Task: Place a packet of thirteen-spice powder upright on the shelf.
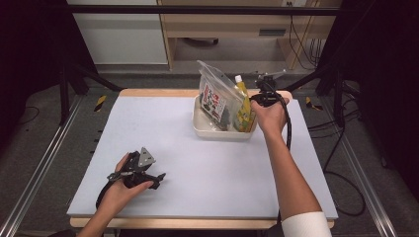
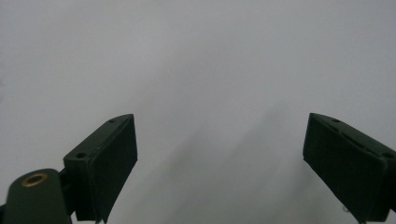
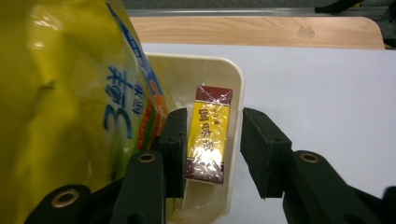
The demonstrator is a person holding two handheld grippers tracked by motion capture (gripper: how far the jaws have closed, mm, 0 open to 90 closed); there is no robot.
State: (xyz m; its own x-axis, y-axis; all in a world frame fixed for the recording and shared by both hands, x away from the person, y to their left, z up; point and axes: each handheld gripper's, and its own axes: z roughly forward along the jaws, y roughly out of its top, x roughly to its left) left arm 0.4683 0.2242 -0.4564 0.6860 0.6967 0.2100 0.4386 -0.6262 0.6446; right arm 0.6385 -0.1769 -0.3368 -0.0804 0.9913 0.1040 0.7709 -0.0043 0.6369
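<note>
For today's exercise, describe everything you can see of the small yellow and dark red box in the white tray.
The small box is a flat rectangular pack with a yellow middle bearing printed characters, dark red ends and a glossy clear wrap. It lies in the white tray along its wall, beside the yellow pouch. The right gripper has its jaws set either side of it; a gap shows at one jaw, and contact at the other cannot be told.

We are looking at a worktop [image 1: 207, 163] wearing a pale grey-blue mat over a wooden edge. A white tray [image 1: 217, 131] is sitting on it near the far right, and the left gripper [image 1: 141, 172] is resting on it near the front left.
</note>
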